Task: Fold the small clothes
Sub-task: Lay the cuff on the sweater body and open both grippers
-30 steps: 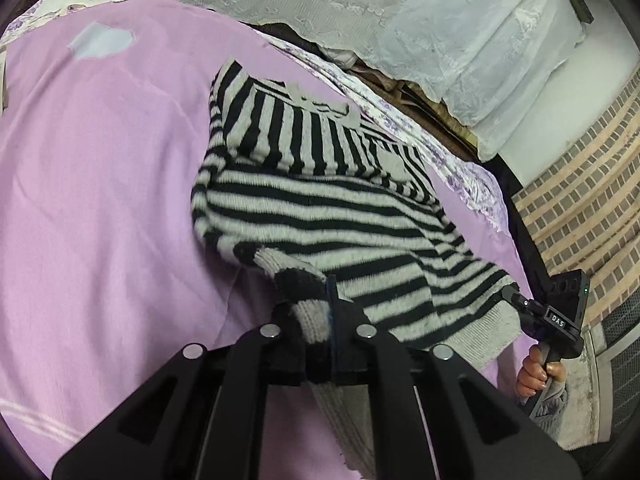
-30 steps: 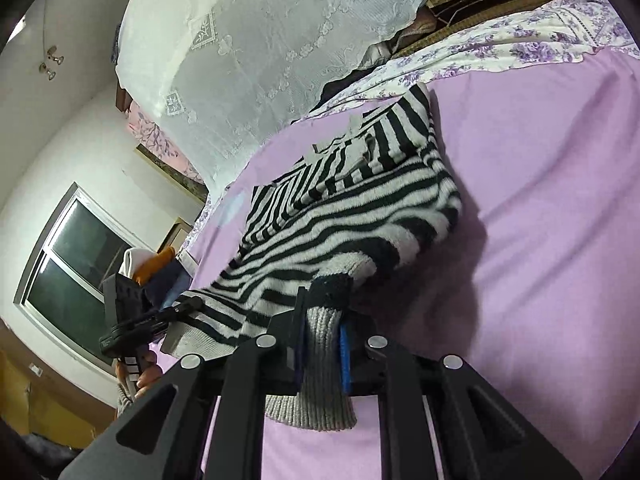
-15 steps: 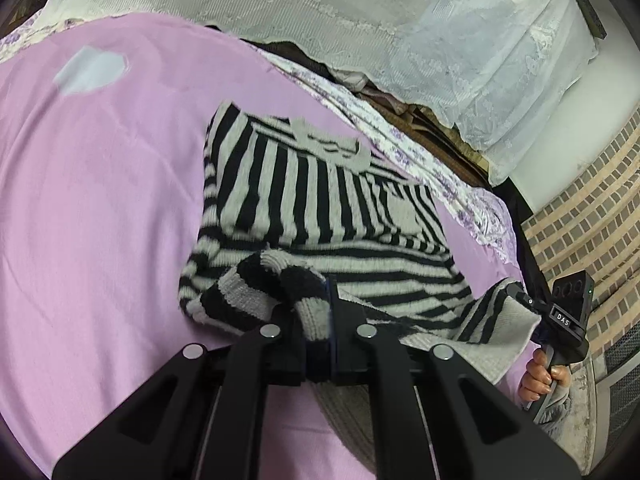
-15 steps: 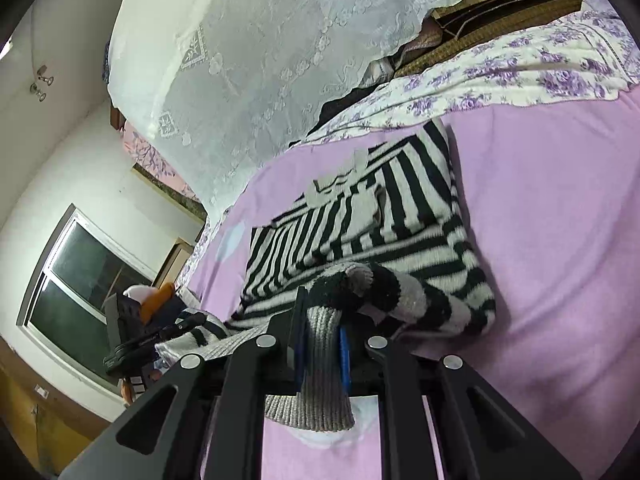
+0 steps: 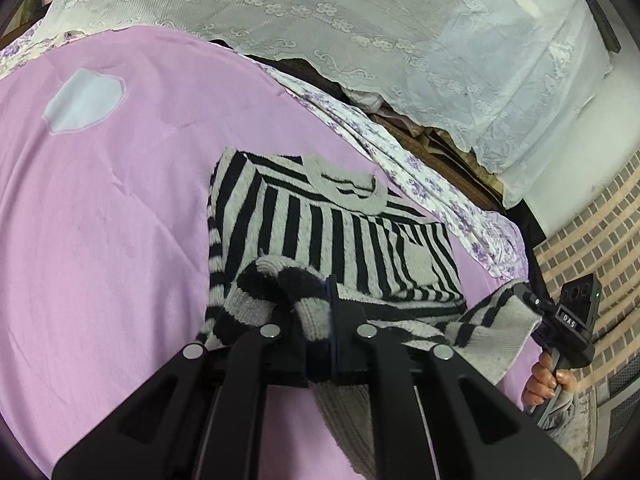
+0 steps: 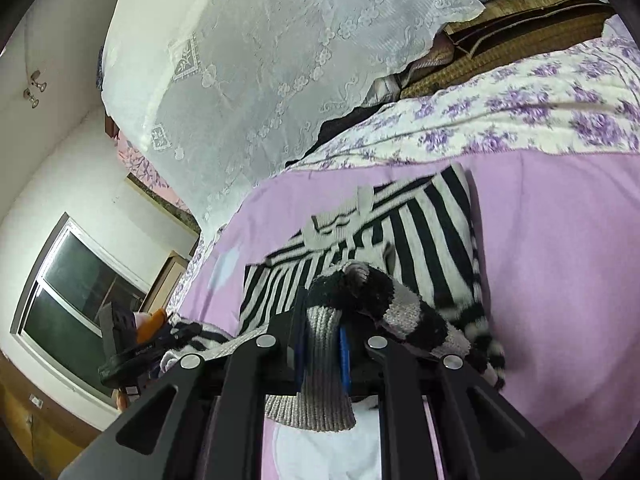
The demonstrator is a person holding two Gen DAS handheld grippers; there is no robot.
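Note:
A small black-and-grey striped sweater (image 5: 340, 236) lies on a pink bedspread (image 5: 100, 220), collar toward the far side. It also shows in the right wrist view (image 6: 432, 240). My left gripper (image 5: 318, 320) is shut on a bunched part of the sweater's grey hem, held just above the cloth. My right gripper (image 6: 322, 340) is shut on the hem's other corner. The right gripper also shows in the left wrist view (image 5: 560, 320), holding a striped flap. The left gripper shows in the right wrist view (image 6: 132, 344).
A white lace cover (image 5: 360, 32) hangs over stacked bedding at the back. A floral purple sheet (image 6: 520, 120) runs along the bed's far edge. A window (image 6: 76, 292) and a brick-patterned wall (image 5: 592, 220) flank the bed.
Both grippers have carried the hem up and forward over the sweater's body toward the collar. The lower part is now doubled over and the sweater looks shorter.

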